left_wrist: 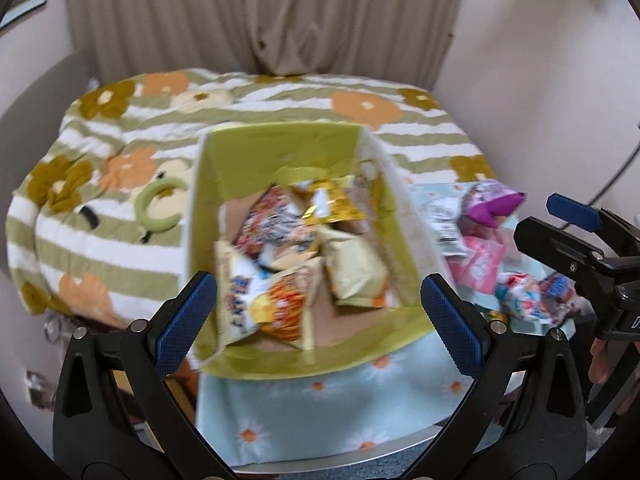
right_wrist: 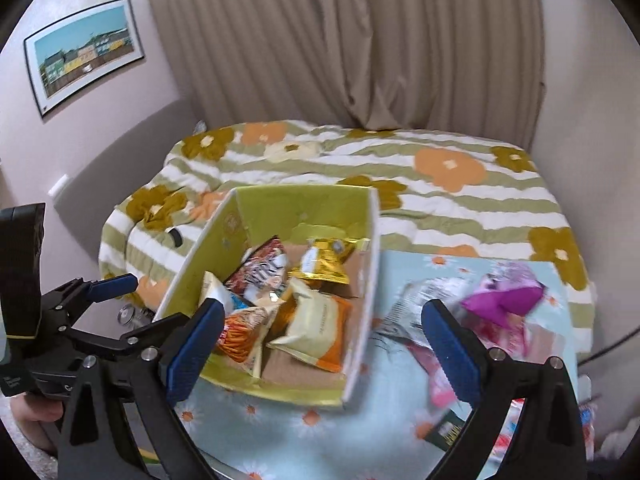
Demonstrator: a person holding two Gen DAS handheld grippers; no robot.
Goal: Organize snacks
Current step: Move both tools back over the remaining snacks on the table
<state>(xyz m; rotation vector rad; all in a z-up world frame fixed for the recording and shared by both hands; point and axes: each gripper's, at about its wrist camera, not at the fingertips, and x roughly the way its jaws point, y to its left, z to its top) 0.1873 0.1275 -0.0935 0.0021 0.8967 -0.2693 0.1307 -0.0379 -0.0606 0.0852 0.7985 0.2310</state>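
Both my tools hang with jaws apart and empty, the left tool (left_wrist: 318,320) over the green box (left_wrist: 280,148), where several packets lie. The right tool (right_wrist: 326,350) faces the loose snacks (right_wrist: 500,304) heaped right of it on the tabletop (right_wrist: 280,432), handy for picking.

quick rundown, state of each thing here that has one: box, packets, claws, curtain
green cardboard box: open-topped, holding several snack packets
gold foil packet: inside the box, at its far end
purple snack packet: outside the box, lying on the daisy-print cloth
left claw: open, empty
right claw: open, empty
beige curtain: drawn shut
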